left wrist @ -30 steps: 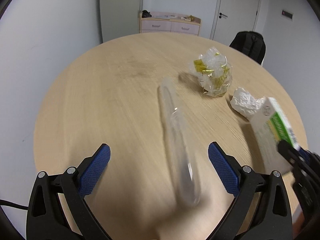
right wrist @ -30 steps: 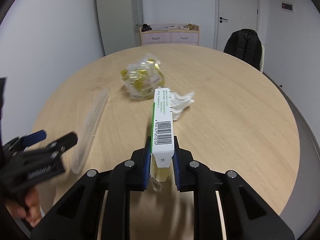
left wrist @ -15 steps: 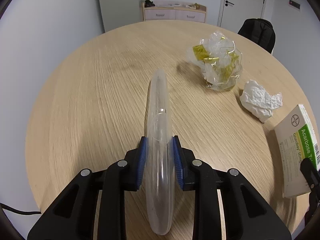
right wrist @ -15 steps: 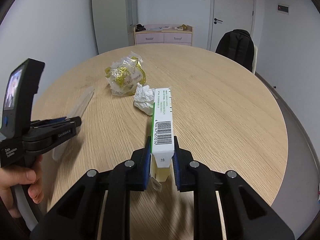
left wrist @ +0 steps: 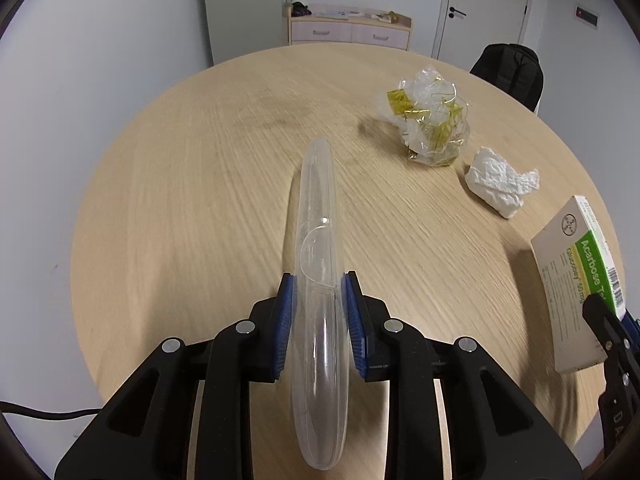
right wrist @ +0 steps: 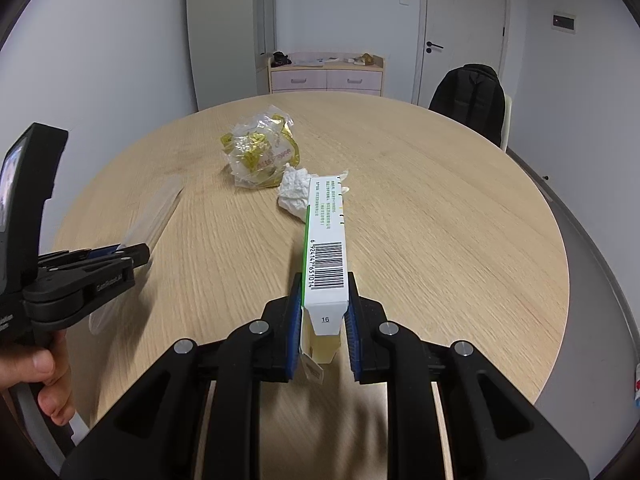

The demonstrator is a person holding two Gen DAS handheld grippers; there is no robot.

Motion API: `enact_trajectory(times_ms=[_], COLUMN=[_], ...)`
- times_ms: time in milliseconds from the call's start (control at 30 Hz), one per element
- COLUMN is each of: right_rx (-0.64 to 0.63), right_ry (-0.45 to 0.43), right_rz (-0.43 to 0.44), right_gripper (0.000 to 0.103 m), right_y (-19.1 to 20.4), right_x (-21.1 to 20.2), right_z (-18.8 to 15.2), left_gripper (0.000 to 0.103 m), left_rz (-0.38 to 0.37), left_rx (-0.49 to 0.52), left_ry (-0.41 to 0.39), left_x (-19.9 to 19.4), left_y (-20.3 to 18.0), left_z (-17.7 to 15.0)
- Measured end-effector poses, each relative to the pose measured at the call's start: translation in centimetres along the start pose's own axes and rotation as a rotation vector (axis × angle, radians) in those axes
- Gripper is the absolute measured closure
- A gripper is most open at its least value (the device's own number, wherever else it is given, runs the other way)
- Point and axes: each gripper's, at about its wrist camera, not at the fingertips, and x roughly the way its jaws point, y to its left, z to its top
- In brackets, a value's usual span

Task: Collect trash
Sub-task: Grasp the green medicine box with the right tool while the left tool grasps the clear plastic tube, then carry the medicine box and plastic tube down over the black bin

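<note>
Clear plastic: a long, curved, see-through plastic case [left wrist: 318, 280] sits clamped between the blue pads of my left gripper [left wrist: 319, 312], which is closed on its sides; the case points forward over the table.
White-and-green carton: a slim cardboard medicine box with a barcode [right wrist: 326, 248] is pinched at its near end by my right gripper [right wrist: 324, 320], closed firmly on it and holding it edge-up above the wood.
Crumpled wrapper: a clear cellophane bag with yellow print [right wrist: 260, 156] lies on the round light-wood table [right wrist: 440, 240], not yet picked up.
White tissue: a wadded paper tissue [left wrist: 500, 182] lies just beside the wrapper, also untouched.
Step in hand: I judge both grippers are loaded and two pieces remain, so I am about midway through collecting.
Next move: I need to carry both items to a bin, which I cannot see in either view, release them, then return for the wrapper and tissue.
Care: the thin case may flex or slip.
</note>
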Motion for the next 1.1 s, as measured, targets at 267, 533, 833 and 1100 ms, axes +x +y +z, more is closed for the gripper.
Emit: enact_trajectory(times_ms=[267, 533, 833, 1100], right_rx=[-0.015, -0.011, 0.009, 0.009], right_ry=[-0.009, -0.019, -0.032, -0.036], right_rz=[0.007, 0.007, 0.019, 0.026], right_gripper=[0.085, 0.085, 0.085, 0.085], right_y=[1.5, 2.1, 1.9, 2.2], right_x=[-2.2, -4.6, -7.2, -9.6], right_z=[-1.4, -2.9, -5.9, -8.7], left_gripper=[0.078, 0.078, 0.078, 0.078], left_rz=[-0.012, -0.039, -0.092, -0.121], left_rx=[-0.016, -0.01, -0.014, -0.012], left_ry=[-0.01, -0.029, -0.056, -0.089], left_x=[-2.9, -6.2, -9.4, -12.0], left_y=[1.4, 1.9, 2.7, 2.7], left_z=[-2.7, -5.4, -9.6, -13.8])
